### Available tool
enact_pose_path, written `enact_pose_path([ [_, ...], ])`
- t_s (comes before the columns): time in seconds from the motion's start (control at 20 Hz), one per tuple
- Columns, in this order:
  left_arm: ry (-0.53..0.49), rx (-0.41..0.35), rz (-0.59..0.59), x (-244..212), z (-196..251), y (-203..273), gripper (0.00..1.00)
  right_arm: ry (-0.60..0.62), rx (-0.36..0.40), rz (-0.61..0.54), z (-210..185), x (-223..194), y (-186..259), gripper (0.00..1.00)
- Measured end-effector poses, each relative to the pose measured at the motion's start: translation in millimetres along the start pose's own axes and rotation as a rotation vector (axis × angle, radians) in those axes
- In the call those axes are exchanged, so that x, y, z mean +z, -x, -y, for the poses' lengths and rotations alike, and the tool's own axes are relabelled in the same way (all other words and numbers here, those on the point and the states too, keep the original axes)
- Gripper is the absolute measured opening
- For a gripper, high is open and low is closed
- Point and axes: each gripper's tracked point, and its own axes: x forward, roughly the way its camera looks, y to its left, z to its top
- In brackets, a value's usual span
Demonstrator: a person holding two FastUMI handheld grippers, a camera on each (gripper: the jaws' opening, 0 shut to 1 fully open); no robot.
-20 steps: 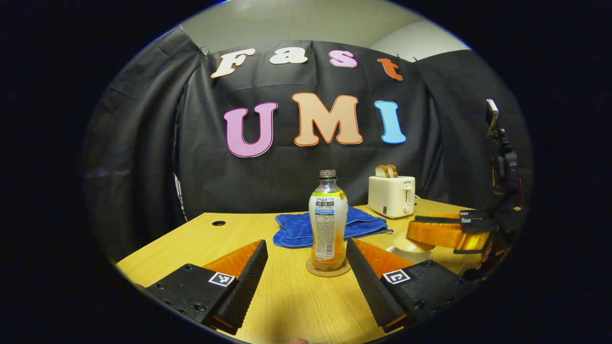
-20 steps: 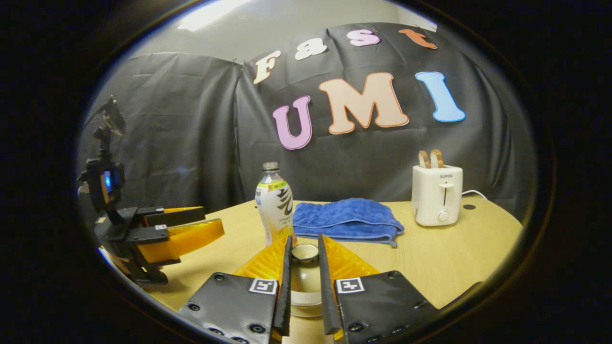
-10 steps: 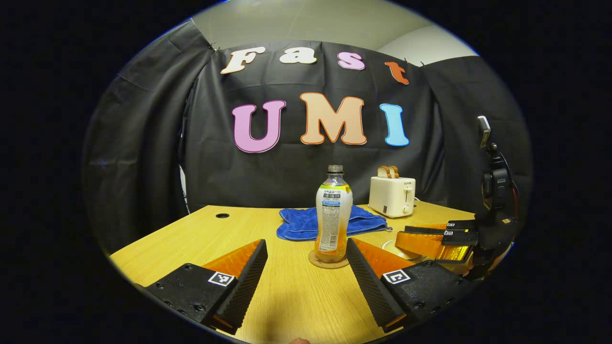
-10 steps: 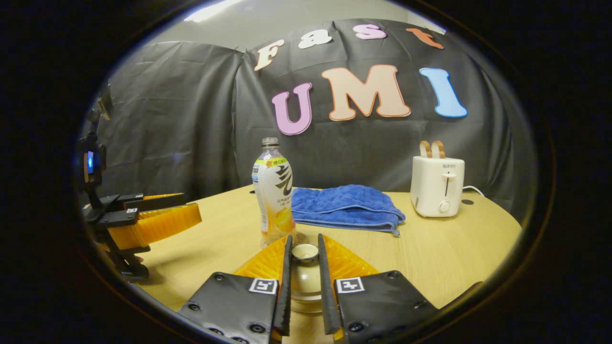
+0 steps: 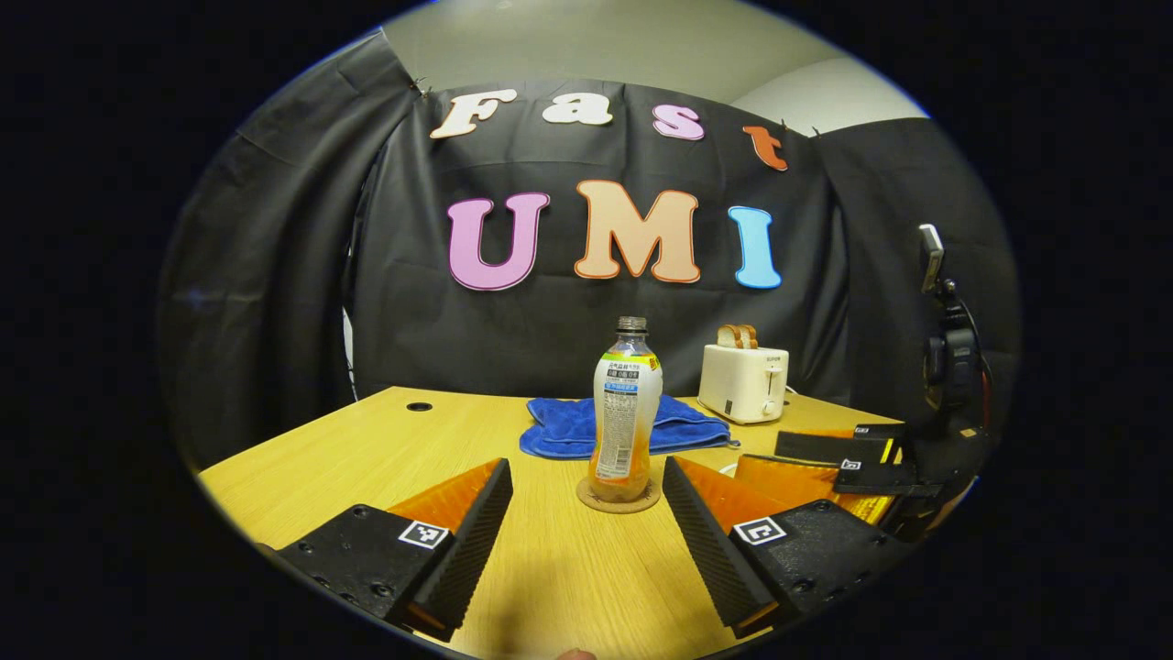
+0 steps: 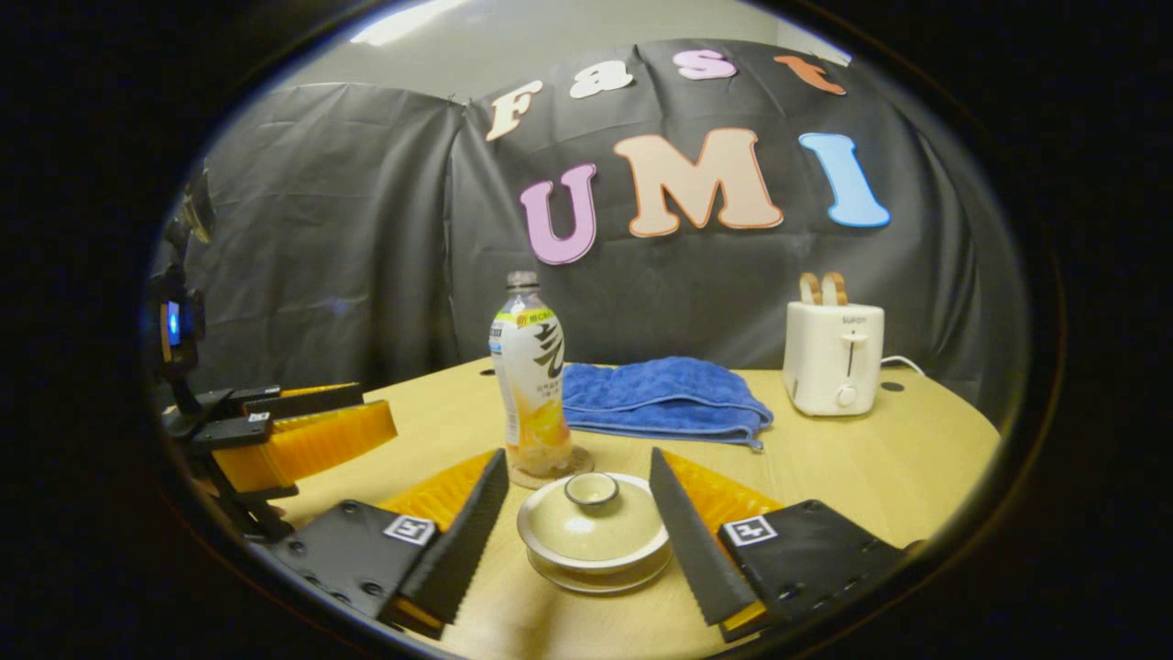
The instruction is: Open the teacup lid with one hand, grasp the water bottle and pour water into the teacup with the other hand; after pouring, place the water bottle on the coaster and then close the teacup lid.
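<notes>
A capless bottle (image 5: 625, 408) (image 6: 533, 378) with orange drink in its lower part stands upright on a round cork coaster (image 5: 618, 496) (image 6: 550, 474). My left gripper (image 5: 586, 513) is open, its fingers a little short of the bottle on either side. The cream teacup (image 6: 594, 536) sits on the table with its lid (image 6: 592, 516) resting on it. My right gripper (image 6: 579, 513) is open, fingers spread on both sides of the cup and clear of the lid. The right gripper (image 5: 829, 463) also appears low at the right of the left gripper view.
A folded blue towel (image 5: 612, 426) (image 6: 662, 400) lies behind the bottle. A white toaster (image 5: 742, 382) (image 6: 834, 357) with bread slices stands at the back right. The wooden table (image 5: 367, 449) has a cable hole (image 5: 419, 405) at its far left. The other gripper (image 6: 293, 435) hovers at the left.
My right gripper lowered the lid onto the teacup, let go of its knob and spread wide. My left gripper backed slightly away from the bottle, staying open.
</notes>
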Motion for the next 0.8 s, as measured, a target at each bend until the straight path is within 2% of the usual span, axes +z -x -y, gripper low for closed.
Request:
enact_pose_path([
  [0.2,-0.025,0.024,0.011,2,1,4,0.96,0.011,-0.059,0.058,17,14,23,0.79],
  [0.4,-0.071,0.056,0.026,6,-1,13,0.96,0.037,-0.151,0.083,46,14,53,1.0],
  [0.45,-0.078,0.058,0.031,5,1,14,0.96,0.035,-0.17,0.079,53,12,60,0.96],
  [0.8,-0.089,0.095,0.026,-5,-2,24,0.96,0.01,-0.297,0.055,93,-4,92,0.96],
])
